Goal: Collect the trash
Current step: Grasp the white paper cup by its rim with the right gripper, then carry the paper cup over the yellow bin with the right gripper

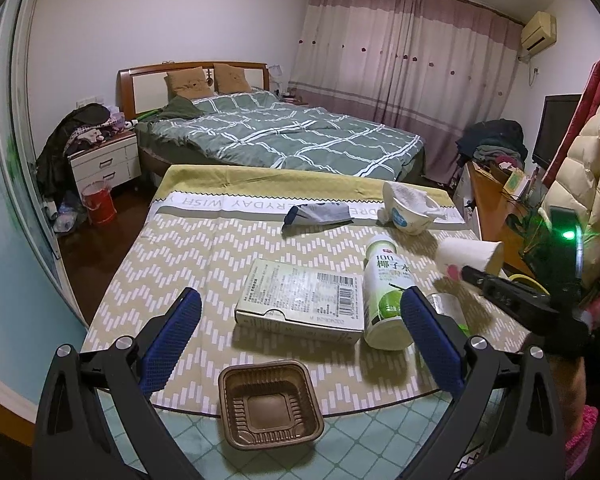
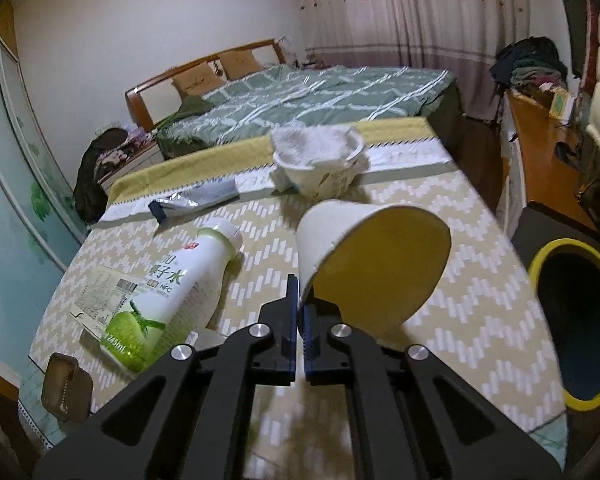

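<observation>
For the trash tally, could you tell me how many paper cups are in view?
2: one cup pinched by its rim in the right gripper; one tissue-stuffed cup at the table's far end. None seems hidden.

A bed (image 1: 284, 136) with a green checked quilt stands against the white wall (image 1: 160, 20). Left of it sits a white nightstand (image 1: 106, 160) piled with clothes; right of it hang long pink-banded curtains (image 1: 404, 64). An air conditioner (image 1: 538, 30) is mounted high beyond them.
</observation>
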The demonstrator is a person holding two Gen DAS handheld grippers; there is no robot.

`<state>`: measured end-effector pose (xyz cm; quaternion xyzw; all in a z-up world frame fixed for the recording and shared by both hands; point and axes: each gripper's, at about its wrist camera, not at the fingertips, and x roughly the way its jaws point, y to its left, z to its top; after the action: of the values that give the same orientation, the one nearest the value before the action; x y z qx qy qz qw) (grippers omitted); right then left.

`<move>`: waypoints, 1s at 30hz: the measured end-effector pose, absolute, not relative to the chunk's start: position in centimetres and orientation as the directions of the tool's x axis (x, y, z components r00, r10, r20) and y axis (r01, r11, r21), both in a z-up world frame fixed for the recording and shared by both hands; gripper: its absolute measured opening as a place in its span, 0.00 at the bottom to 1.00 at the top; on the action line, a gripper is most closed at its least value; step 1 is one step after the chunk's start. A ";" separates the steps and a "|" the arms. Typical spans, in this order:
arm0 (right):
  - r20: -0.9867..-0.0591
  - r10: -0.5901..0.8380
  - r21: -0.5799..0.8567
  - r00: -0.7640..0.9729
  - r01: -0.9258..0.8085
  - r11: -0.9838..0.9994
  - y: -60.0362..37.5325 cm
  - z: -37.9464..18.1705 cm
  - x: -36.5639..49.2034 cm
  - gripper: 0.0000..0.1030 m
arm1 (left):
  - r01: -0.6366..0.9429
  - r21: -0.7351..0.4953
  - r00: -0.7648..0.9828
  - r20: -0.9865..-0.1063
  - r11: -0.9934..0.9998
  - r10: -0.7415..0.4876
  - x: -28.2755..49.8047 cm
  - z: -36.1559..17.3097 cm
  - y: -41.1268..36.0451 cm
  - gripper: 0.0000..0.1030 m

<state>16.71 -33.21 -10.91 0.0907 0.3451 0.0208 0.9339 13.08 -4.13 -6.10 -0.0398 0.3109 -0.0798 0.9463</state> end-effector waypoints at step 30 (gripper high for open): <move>-0.625 -0.386 0.129 0.678 0.578 0.806 -51.4 -12.0 11.5 0.05 | 0.155 -0.089 0.773 -0.609 0.984 -0.177 12.7 -6.8 -6.6 0.95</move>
<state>11.55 -51.42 -12.01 0.1603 0.2990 -0.2672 0.9020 12.74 -6.63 -6.78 -0.0170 0.3248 -0.0882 0.9415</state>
